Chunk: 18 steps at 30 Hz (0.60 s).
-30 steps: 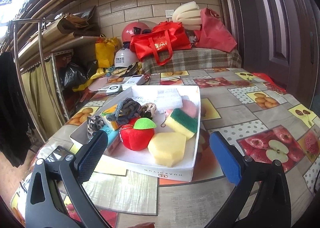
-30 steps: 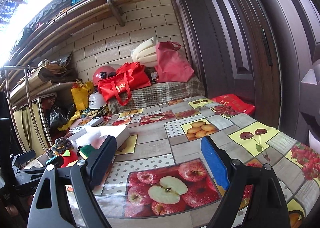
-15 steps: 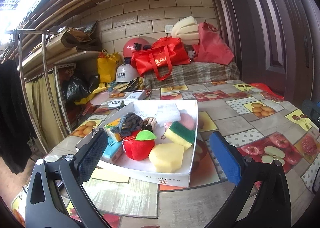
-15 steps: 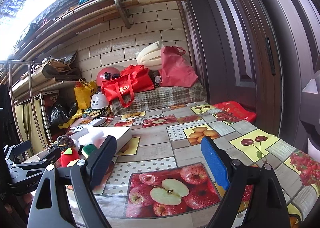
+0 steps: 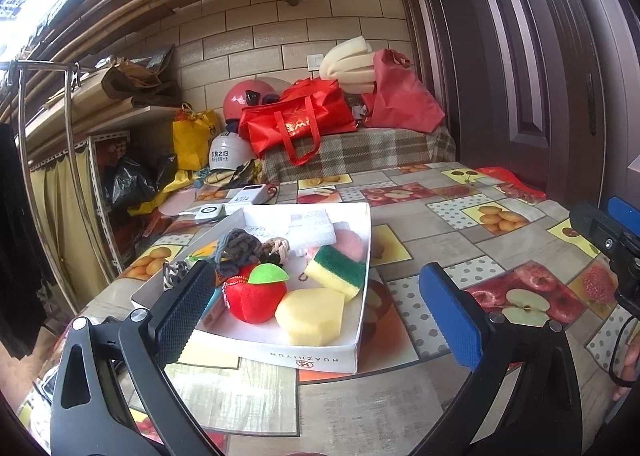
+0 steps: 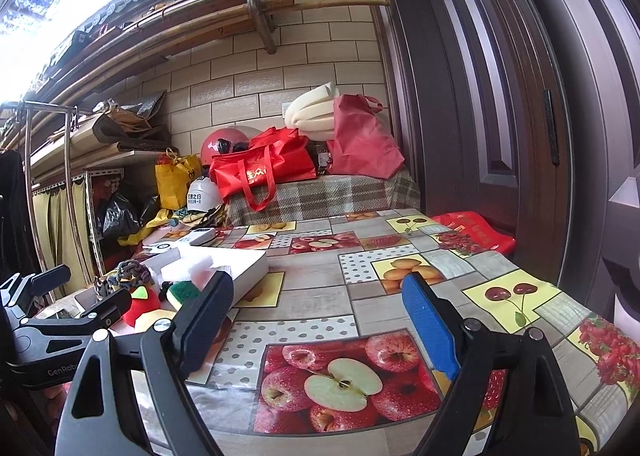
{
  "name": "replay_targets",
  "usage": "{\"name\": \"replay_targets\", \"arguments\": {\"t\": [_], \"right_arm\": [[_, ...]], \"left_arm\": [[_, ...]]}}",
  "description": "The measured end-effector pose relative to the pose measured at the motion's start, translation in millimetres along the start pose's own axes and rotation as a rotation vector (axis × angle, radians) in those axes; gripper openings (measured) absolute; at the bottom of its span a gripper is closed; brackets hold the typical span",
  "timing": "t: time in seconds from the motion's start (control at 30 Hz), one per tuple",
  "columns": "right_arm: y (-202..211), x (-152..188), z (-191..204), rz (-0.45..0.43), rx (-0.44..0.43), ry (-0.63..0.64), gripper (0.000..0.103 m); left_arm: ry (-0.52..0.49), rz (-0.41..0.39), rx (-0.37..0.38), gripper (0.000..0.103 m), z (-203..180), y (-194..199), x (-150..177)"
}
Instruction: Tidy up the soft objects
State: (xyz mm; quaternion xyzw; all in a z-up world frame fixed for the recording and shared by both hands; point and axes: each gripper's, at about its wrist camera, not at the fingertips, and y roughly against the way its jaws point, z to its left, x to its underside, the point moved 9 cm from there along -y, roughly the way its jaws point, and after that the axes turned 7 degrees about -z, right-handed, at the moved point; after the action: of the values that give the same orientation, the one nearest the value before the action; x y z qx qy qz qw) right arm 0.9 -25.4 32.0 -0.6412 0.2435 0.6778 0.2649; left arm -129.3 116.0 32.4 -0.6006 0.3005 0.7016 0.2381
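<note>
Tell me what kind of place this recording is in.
Likely a household storage or entry room: a fruit-print oilcloth table, helmets and shopping bags piled on a plaid-covered bench against a tiled wall, beside a dark panelled door.

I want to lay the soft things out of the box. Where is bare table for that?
Free: the tablecloth right of the white box, out to the red packet by the door. Crowded: the box itself and the far left corner with the power banks.
</note>
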Motion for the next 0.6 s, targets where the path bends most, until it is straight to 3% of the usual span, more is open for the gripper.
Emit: {"name": "replay_targets", "arguments": {"t": [0.6], "right_arm": [[1.3, 0.2, 1.4, -0.001, -0.004, -0.004, 0.087]], "left_arm": [[0.022, 0.084, 0.011, 0.103, 1.4, -15.2, 8.4]]}}
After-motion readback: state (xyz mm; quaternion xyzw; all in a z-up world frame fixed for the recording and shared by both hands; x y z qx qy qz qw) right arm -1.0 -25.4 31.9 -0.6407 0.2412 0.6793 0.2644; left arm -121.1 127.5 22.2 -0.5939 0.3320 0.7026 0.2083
